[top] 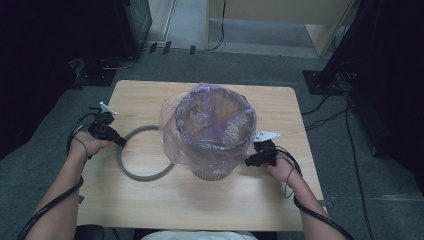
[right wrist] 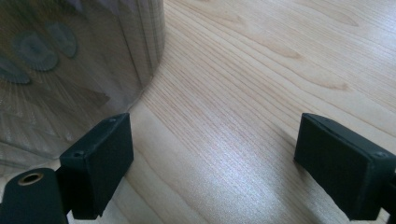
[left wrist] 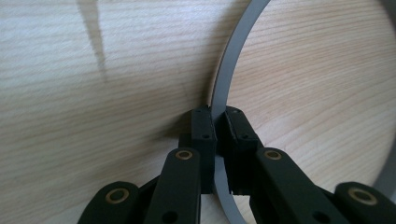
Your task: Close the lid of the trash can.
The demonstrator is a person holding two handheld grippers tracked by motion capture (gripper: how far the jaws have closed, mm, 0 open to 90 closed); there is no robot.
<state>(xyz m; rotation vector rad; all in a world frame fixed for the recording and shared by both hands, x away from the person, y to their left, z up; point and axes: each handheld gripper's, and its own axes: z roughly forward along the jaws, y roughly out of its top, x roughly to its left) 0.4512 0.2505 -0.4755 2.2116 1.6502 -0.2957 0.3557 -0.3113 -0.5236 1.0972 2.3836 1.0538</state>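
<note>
High view: overhead, facing forward and down across the table. Gripper views: close, low over the tabletop, along each gripper's jaws. All three share the wooden surface.

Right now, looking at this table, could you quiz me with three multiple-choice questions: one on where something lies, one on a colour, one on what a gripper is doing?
1. Where does the grey ring lie?
A. On the table, left of the bin
B. Inside the bin
C. On the floor

2. What colour is the plastic bag lining the bin?
A. Solid black
B. See-through pinkish purple
C. Bright green

3. What is the left gripper doing?
A. Hanging open above the bin
B. Pinching the bag
C. Clamped on the grey ring

Answers:
1. A, since the high view shows the ring flat on the wooden table beside the bin.
2. B, as the bin shows through the tinted film.
3. C, because the left gripper view shows both pads pressed on the ring's band.
</note>
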